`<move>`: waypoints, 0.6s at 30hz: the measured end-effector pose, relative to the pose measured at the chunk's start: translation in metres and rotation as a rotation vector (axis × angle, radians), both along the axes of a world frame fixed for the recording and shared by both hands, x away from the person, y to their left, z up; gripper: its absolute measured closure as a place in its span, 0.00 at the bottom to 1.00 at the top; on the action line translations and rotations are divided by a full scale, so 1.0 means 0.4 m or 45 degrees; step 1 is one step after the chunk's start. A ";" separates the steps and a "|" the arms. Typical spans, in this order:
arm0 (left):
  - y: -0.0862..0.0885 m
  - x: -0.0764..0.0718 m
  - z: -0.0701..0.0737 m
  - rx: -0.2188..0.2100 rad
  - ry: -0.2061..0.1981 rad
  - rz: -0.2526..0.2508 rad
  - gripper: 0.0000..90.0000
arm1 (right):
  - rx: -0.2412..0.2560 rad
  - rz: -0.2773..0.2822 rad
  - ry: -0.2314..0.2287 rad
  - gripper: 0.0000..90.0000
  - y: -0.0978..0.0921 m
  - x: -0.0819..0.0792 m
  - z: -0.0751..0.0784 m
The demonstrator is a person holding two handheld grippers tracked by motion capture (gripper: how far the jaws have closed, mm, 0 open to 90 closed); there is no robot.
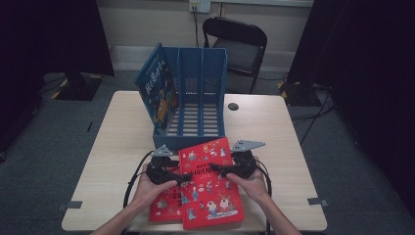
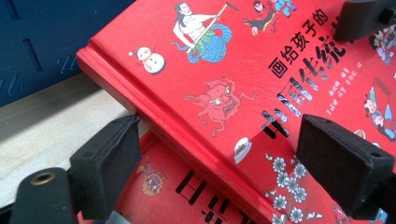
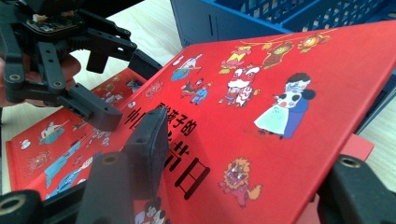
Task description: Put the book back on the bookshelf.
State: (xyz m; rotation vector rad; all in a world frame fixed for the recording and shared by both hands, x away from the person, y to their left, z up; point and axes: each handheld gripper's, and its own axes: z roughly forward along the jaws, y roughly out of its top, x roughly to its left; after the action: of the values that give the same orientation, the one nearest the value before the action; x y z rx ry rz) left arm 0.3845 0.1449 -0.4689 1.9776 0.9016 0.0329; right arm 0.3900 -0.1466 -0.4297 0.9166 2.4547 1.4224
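Note:
Two red picture books lie at the table's near edge. The upper red book (image 1: 210, 191) (image 2: 224, 60) (image 3: 261, 102) sits tilted over the lower red book (image 1: 164, 203) (image 2: 187, 191) (image 3: 56, 140). My left gripper (image 1: 183, 177) (image 2: 219, 149) (image 3: 126, 91) is open and straddles the upper book's spine edge, with one jaw against the spine and the other above the cover. Opposite it, my right gripper (image 1: 215, 169) (image 3: 252, 172) is open astride the other edge, one jaw over the cover and one below it.
A blue three-slot file rack (image 1: 178, 83) (image 2: 42, 37) (image 3: 224, 23) stands just behind the books, with a blue book (image 1: 156, 88) leaning in its left slot. A small dark disc (image 1: 233, 106) lies on the table (image 1: 117, 132). A black chair (image 1: 240, 44) stands behind.

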 end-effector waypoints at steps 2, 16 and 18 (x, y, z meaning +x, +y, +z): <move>0.001 0.002 0.000 -0.011 0.008 -0.002 0.13 | 0.002 0.000 -0.007 0.47 0.000 -0.001 0.001; 0.004 0.010 0.003 -0.150 0.100 -0.045 0.14 | 0.032 0.039 -0.057 0.53 0.002 -0.016 0.028; 0.007 0.011 0.005 -0.166 0.104 -0.051 0.15 | 0.037 0.042 -0.066 0.54 0.004 -0.018 0.034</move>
State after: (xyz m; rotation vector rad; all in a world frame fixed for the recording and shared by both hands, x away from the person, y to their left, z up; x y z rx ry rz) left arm 0.3888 0.1477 -0.4668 1.8857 0.8937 -0.1272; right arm 0.3827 -0.1449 -0.4163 0.8377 2.4294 1.4767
